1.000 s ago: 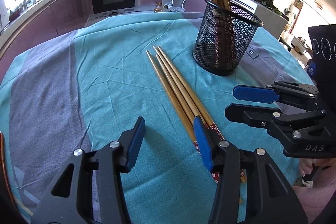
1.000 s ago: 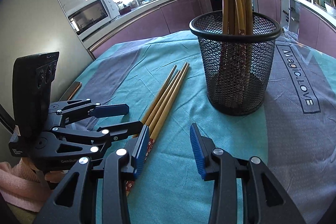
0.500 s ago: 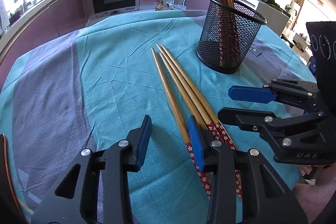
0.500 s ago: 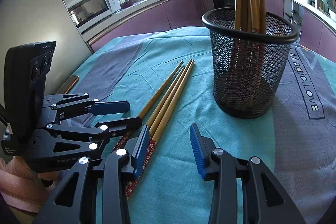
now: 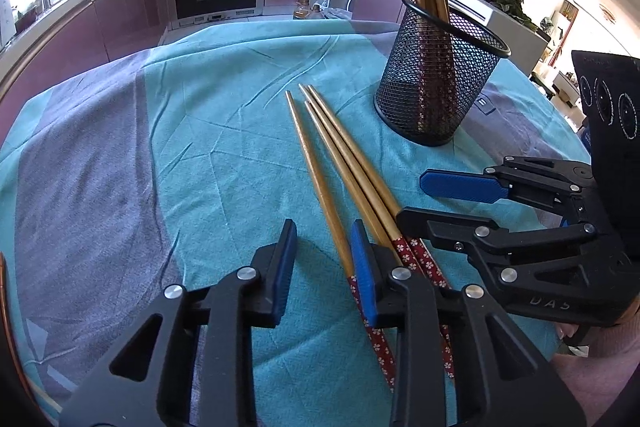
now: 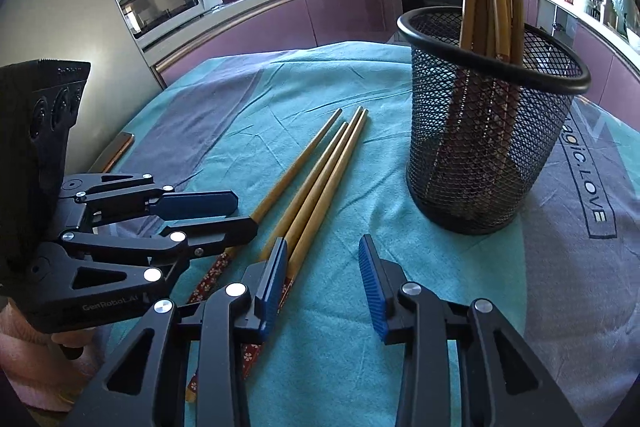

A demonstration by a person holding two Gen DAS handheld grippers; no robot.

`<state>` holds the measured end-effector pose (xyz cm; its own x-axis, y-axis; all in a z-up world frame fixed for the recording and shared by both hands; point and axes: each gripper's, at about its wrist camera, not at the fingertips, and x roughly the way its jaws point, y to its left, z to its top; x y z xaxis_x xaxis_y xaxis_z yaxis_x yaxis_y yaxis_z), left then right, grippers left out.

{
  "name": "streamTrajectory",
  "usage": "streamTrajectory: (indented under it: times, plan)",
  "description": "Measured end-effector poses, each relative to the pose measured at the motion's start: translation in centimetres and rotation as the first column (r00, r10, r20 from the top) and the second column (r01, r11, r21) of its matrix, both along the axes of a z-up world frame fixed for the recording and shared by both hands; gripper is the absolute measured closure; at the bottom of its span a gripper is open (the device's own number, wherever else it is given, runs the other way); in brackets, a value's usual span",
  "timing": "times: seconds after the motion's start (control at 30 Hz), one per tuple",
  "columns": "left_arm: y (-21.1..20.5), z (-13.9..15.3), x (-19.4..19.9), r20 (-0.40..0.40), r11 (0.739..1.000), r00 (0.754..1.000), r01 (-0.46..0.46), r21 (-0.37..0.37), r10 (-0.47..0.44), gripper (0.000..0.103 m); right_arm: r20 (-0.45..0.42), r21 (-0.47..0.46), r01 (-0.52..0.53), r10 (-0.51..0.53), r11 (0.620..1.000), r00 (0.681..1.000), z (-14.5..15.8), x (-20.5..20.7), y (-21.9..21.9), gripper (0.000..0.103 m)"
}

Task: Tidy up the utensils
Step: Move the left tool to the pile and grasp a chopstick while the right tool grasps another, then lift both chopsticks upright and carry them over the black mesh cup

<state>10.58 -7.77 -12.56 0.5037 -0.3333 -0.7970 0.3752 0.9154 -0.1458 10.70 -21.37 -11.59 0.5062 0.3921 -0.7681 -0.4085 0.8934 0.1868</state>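
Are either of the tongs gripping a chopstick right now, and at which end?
Neither. The left tongs are closing around one loose chopstick near its red patterned end, pads not yet pressing. The right tongs are empty, jaws closing.

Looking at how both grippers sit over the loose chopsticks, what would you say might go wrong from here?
The left gripper is closing with one chopstick between its jaws, near the right pad; the grip may land off-centre, so the stick could swing. The other chopsticks lie touching each other beside it and might get dragged. The mesh holder already holds several sticks, so a tilted insert could jam or tip it.
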Motion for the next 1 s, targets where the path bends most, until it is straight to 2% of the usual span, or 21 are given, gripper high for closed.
streamTrajectory:
  times: [0.23, 0.7, 0.8, 0.93, 1.0]
  plan:
    - [-0.1, 0.0, 0.4, -0.001, 1.0, 1.0, 0.002, 0.001, -0.002, 0.075, 0.0, -0.028, 0.011, -0.011, 1.0, 1.0, 0.0, 0.1, 0.1, 0.069]
    - [-0.9, -0.1, 1.8, -0.011, 1.0, 1.0, 0.008, 0.013, -0.008, 0.075, 0.016, -0.066, 0.045, -0.044, 0.997, 0.999, -0.2, 1.8, 1.1, 0.076]
    - [-1.1, -0.2, 2.2, -0.011, 1.0, 1.0, 0.01, 0.026, -0.009, 0.079, 0.019, -0.066, 0.052, -0.05, 0.996, 0.999, -0.3, 2.2, 1.3, 0.078]
    - [-1.2, -0.1, 2.8, -0.017, 1.0, 1.0, -0.003, 0.025, 0.003, 0.088, 0.015, -0.049, 0.073, -0.073, 0.996, 0.997, -0.4, 2.8, 1.1, 0.089]
    - [-1.2, -0.1, 3.2, -0.023, 1.0, 1.0, -0.013, 0.016, 0.013, 0.09, 0.007, -0.031, 0.083, -0.083, 0.996, 0.997, -0.4, 2.9, 0.8, 0.091]
